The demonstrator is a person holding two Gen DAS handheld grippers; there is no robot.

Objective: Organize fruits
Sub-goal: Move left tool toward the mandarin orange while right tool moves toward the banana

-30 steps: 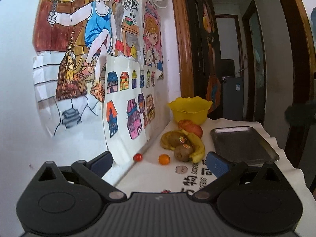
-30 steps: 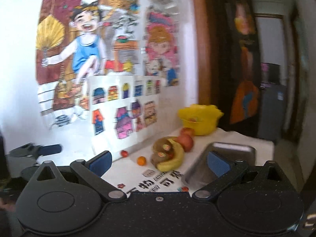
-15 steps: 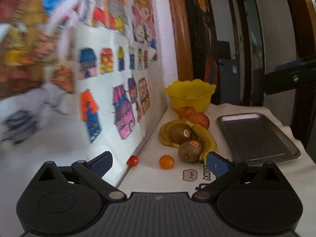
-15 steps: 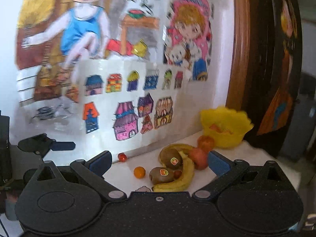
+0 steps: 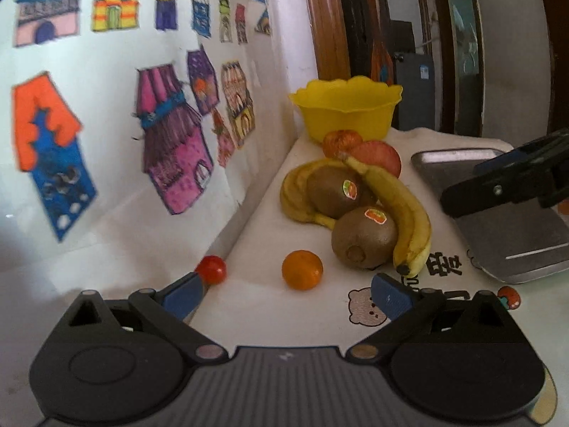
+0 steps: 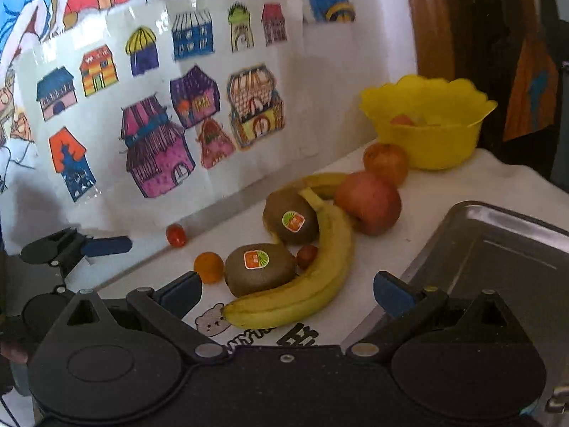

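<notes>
While both the left hand-held gripper (image 5: 286, 293) and right hand-held gripper (image 6: 286, 290) gape wide and empty, the bananas (image 6: 313, 284), kiwis (image 6: 259, 272) and apple (image 6: 370, 203) ahead lie loose on the bench (image 5: 249, 306); the tray (image 6: 498, 249) holds nothing, so sorting seems barely begun.

Left claw (image 5: 286, 293) spread wide and empty above the white-clothed worktop (image 5: 256, 306), small orange (image 5: 302, 269) just ahead, red cherry tomato (image 5: 210, 269) by the wall, two kiwis (image 5: 362, 236) against bananas (image 5: 402, 206), yellow bowl (image 5: 346, 110) behind, metal tray (image 5: 498, 227) right
</notes>
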